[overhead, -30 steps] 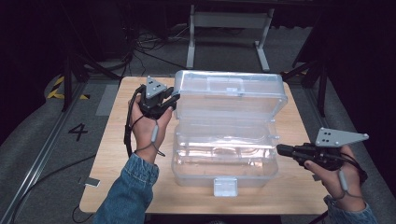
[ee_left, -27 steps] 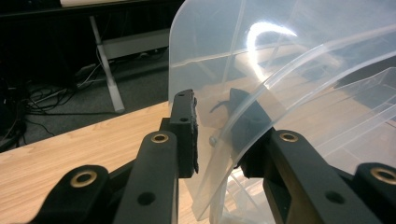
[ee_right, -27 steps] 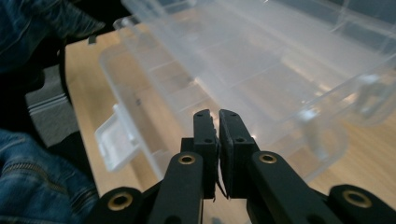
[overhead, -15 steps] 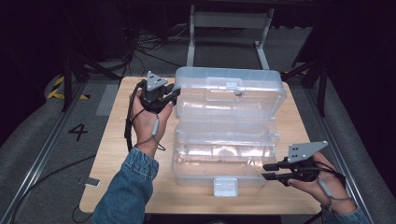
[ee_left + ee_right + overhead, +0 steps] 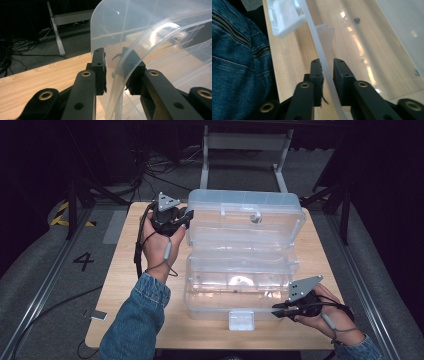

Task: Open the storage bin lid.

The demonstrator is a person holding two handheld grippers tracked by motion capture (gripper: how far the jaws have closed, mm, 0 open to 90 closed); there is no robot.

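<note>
A clear plastic box [image 5: 240, 287] stands on the wooden table [image 5: 125, 290] with its lid [image 5: 245, 220] raised. My left gripper [image 5: 185, 217] is shut on the lid's left edge [image 5: 117, 75], one jaw on each side of it. At the box's front right corner, my right gripper [image 5: 275, 310] straddles the front wall's rim [image 5: 324, 65]. Its jaws have just been closing, and a thin gap still shows at one pad [image 5: 338, 68]. A white latch [image 5: 241, 320] hangs at the front middle.
A metal frame [image 5: 245, 142] and cables lie on the dark floor beyond the table. A denim sleeve [image 5: 135, 320] reaches over the table's left front. A small grey object [image 5: 96, 314] sits off the table's left front corner.
My right gripper has come down and in from beside the box's right side to its front right corner. The left gripper and lid have stayed put.
</note>
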